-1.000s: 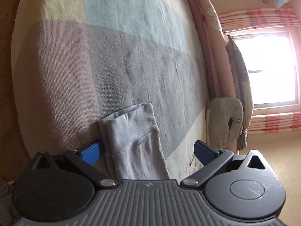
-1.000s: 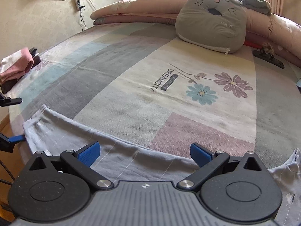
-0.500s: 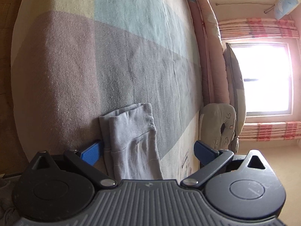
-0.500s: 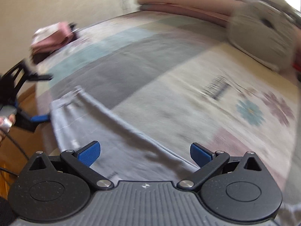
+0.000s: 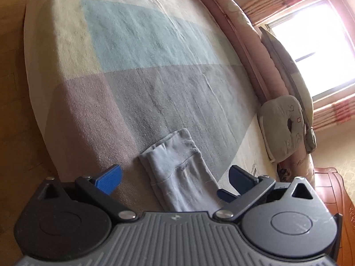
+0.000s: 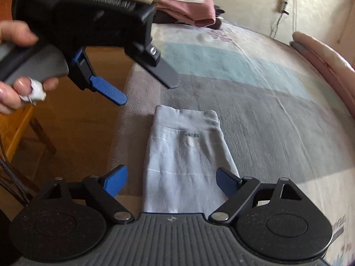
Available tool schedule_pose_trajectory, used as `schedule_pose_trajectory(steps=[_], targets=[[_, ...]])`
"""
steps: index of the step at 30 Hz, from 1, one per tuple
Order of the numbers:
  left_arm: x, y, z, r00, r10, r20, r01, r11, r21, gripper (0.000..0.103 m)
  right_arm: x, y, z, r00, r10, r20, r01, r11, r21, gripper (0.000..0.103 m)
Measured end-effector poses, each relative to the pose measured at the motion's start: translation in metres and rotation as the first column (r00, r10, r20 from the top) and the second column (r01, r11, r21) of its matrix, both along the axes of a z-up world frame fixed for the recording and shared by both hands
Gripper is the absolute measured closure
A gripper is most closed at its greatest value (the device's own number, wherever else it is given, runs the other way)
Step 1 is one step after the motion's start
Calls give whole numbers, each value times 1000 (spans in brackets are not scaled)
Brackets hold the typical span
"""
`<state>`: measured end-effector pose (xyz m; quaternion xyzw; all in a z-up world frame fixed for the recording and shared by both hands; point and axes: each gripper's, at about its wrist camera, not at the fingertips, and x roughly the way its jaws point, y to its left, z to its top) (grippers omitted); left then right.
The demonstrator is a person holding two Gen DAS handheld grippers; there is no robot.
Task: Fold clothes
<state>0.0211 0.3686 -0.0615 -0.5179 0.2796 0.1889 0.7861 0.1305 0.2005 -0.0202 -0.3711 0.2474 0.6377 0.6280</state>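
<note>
1. At the near edge of the bed (image 6: 255, 102), on its patchwork cover of grey, mauve and pale-blue blocks: one pale grey-blue knit garment (image 6: 186, 155), laid flat as a long narrow band, cuffed end pointing away from the cameras, small dark lettering below the cuff.
2. Right hand-held gripper (image 6: 170, 181): blue-tipped fingers spread wide, nothing between them, garment lying beneath and between the tips. Change: a second ago this view faced across the bed towards the grey cushion and floral print; it now faces along the garment's length.
3. Left hand-held gripper (image 5: 175, 175): fingers likewise spread and empty, poised above the same cuffed end. In the right wrist view it shows as a black body with one blue pad (image 6: 106, 89), held in a person's hand (image 6: 15, 75) over the bed's edge, apart from the cloth. Change: small shift of viewpoint only; more of the bed shows.
4. Garment position: unchanged across the last second; untouched by either tool.
5. Elsewhere: folded pink cloth (image 6: 188, 8) at the far corner; grey face-print cushion (image 5: 281, 126) by the window.
6. Assessment: both tools are now aligned on one end of the band, which suggests a lengthwise fold is next; no grasp yet made.
</note>
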Motion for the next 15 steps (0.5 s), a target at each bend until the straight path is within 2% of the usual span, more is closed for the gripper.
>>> schedule_pose_trajectory(steps=[8,12,15], targets=[[14,-9,-14,999,-28,37,31,996,-89,1,-14,5,-17,983,50,179,-39,997,-67,11],[19,-13,-18,997,-47,58,54,991,-126,1,-20,4,-18,960,59,272,-53,998,-32,10],[20,-16,-24,996,-50,68,60,986,-156,1,-19,4,-17,953,44,301,-39,999,-21,10]])
